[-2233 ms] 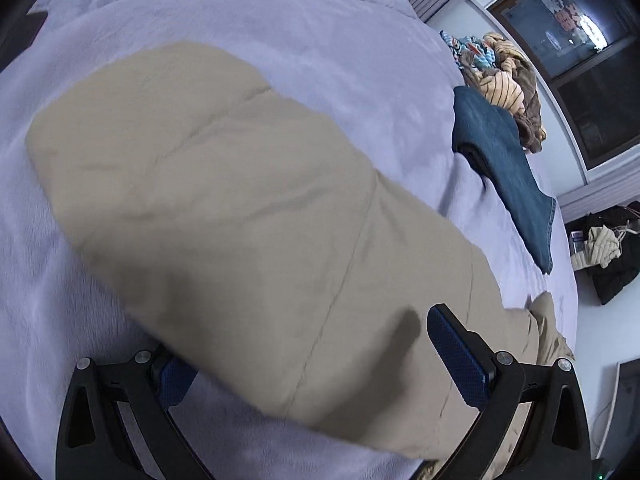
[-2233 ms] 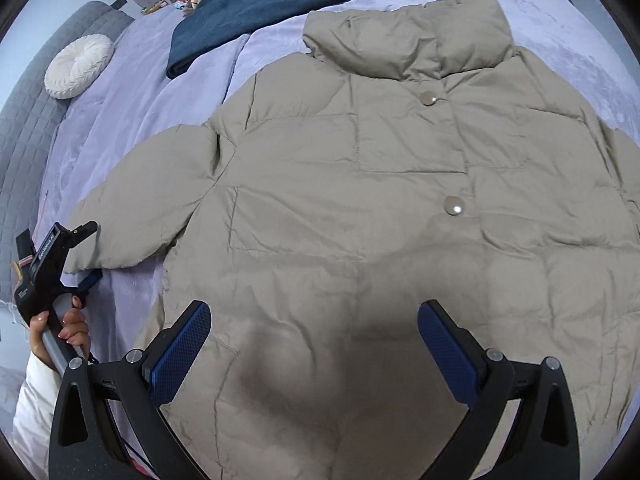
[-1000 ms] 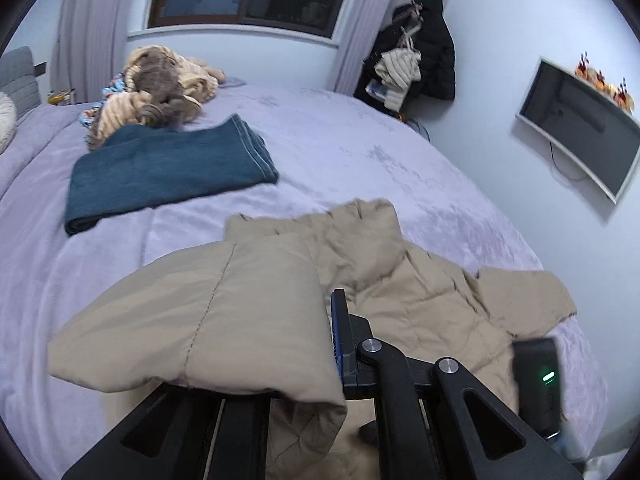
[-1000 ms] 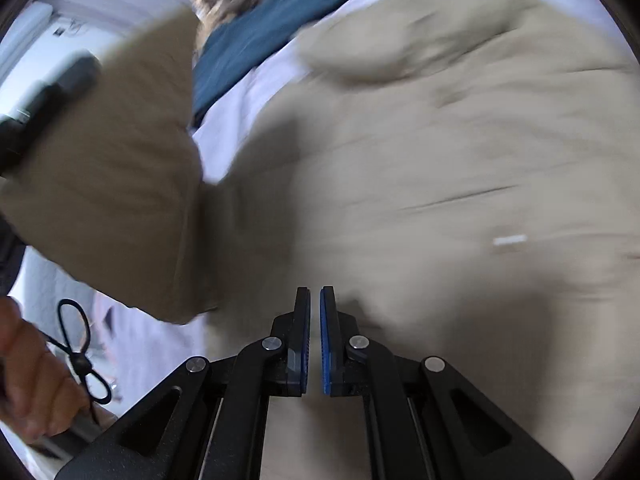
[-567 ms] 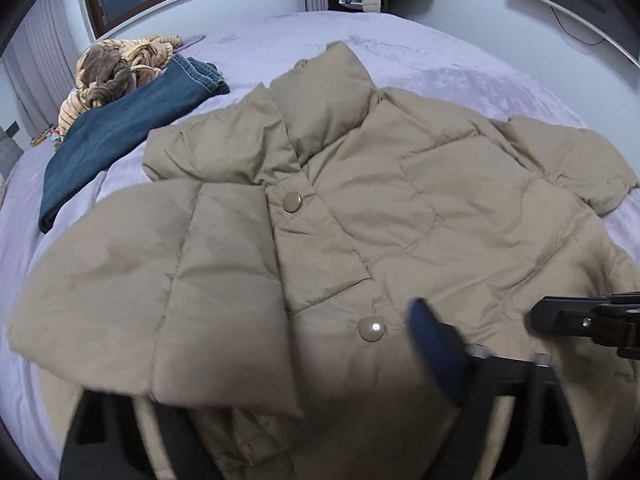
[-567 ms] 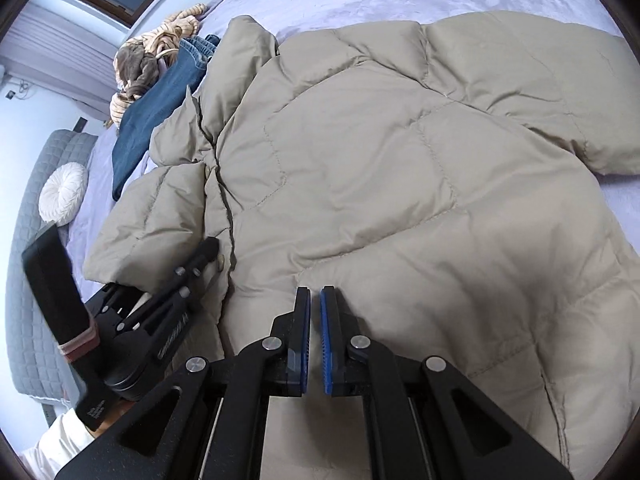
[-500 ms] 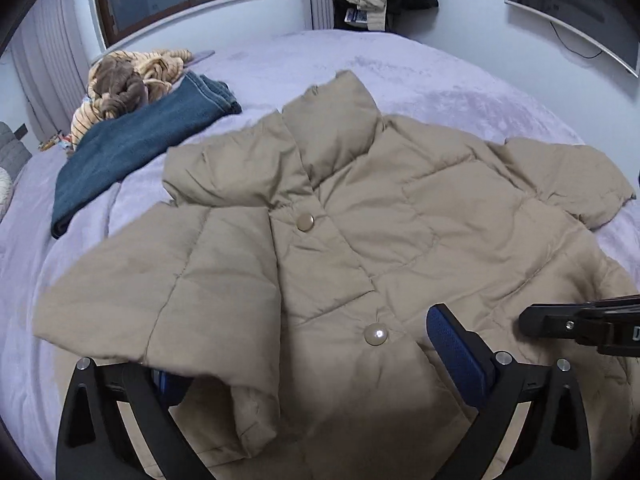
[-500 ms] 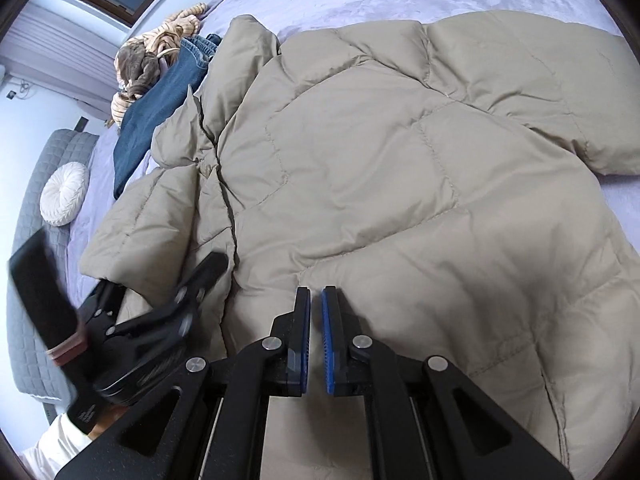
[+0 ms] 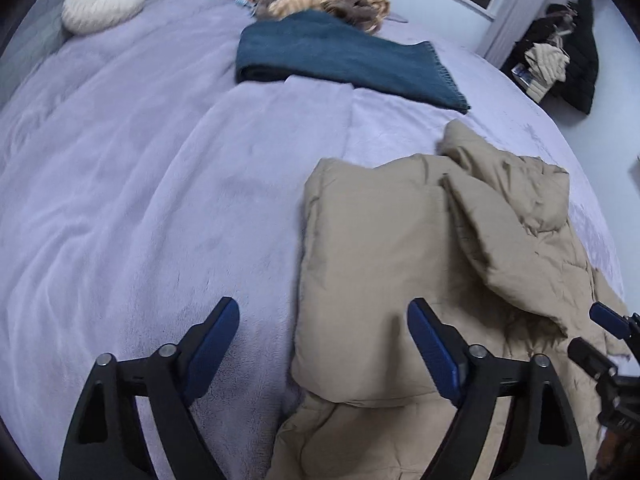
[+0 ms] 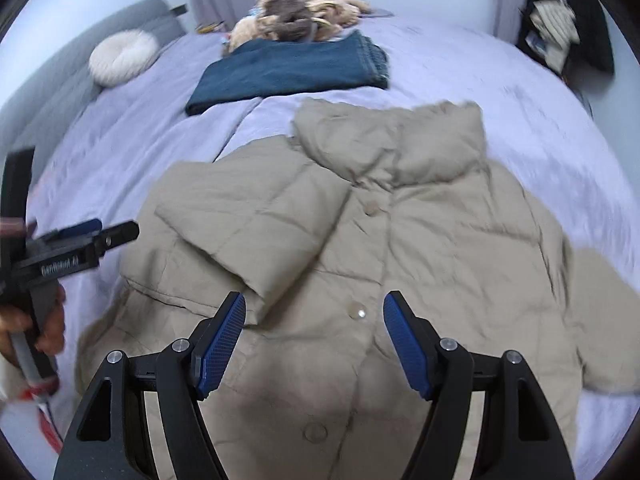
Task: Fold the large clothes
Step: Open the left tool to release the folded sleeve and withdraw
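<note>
The beige puffer jacket (image 10: 400, 264) is spread face up on the lavender bed (image 9: 140, 184), one sleeve (image 10: 256, 224) laid across its front. Both the left claw (image 9: 324, 340) and the right claw (image 10: 314, 338) have just been opening; the left is released and empty, the right is released over the snaps. Wide bare bedding is left beside the jacket; folded blue jeans (image 10: 292, 72), a heap of clothes (image 10: 300, 20) and a round cushion (image 10: 122, 56) are kept well apart, toward the window.

Left of the jacket (image 9: 392, 264) I see bare bed (image 9: 140, 184); folded jeans (image 9: 344, 60) and a pillow (image 9: 104, 0) block the far side.
</note>
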Motion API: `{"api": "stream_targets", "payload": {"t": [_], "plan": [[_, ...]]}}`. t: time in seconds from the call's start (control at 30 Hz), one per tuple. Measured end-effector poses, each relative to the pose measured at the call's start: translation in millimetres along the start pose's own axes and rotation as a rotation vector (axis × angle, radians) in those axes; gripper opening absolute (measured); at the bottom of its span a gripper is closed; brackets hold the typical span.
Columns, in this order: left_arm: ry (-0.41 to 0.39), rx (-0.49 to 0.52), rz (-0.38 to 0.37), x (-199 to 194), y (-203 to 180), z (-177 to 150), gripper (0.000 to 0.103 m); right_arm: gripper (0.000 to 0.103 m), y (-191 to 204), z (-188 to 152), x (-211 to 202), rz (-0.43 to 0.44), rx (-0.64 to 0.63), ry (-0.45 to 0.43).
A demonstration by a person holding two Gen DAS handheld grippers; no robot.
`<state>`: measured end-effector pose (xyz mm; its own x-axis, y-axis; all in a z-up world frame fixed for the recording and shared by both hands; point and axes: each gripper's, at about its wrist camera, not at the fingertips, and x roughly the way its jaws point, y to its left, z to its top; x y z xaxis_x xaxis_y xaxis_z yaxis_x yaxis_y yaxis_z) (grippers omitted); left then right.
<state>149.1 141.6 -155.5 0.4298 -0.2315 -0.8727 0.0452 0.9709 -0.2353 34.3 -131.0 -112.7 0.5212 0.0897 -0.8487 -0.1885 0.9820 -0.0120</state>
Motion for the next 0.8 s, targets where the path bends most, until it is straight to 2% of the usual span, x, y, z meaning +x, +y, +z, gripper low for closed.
{"api": "stream_targets", "payload": {"t": [0.07,0.17,0.2,0.23,0.27,0.3,0.33,0.43,0.5,0.57,0.6,0.63,0.67,0.73,0.8], "plan": [[0.040,-0.032,-0.005,17,12,-2,0.059,0.075,35,10,17,-0.085,-0.140,-0.009],[0.042,-0.034,0.021,30,15,-12,0.058,0.074,62,23,51,-0.184,-0.261,0.000],[0.037,-0.023,0.031,31,13,-14,0.058,0.069,58,28,56,-0.215,-0.251,-0.007],[0.032,-0.012,0.039,30,12,-15,0.058,0.049,50,32,58,-0.236,-0.212,-0.018],[0.028,-0.002,0.045,29,10,-17,0.058,0.037,34,35,55,-0.242,-0.136,-0.026],[0.026,0.005,0.049,29,10,-18,0.058,0.020,14,37,49,-0.226,-0.033,-0.039],[0.025,0.009,0.051,29,9,-18,0.058,0.013,-8,35,41,-0.199,0.080,-0.056],[0.022,0.031,0.061,31,5,-17,0.058,0.011,-78,7,29,-0.077,0.431,-0.068],[0.019,0.058,0.091,33,1,-17,0.058,0.011,-107,-16,36,-0.017,0.584,-0.030],[0.014,0.087,0.136,34,-5,-17,0.059,0.011,-128,-37,50,0.094,0.705,0.033],[0.015,0.103,0.152,33,-8,-15,0.059,0.018,-135,-47,52,0.107,0.757,0.052],[0.011,0.123,0.171,29,-11,-13,0.059,0.025,-139,-55,51,0.098,0.779,0.064],[-0.004,0.140,0.180,23,-13,-10,0.059,0.027,-140,-62,46,0.077,0.786,0.069],[-0.048,0.150,0.156,7,-14,-2,0.059,0.027,-146,-73,26,0.038,0.796,0.040],[-0.085,0.158,0.120,-6,-15,10,0.059,0.027,-146,-76,2,-0.027,0.783,-0.028]]}}
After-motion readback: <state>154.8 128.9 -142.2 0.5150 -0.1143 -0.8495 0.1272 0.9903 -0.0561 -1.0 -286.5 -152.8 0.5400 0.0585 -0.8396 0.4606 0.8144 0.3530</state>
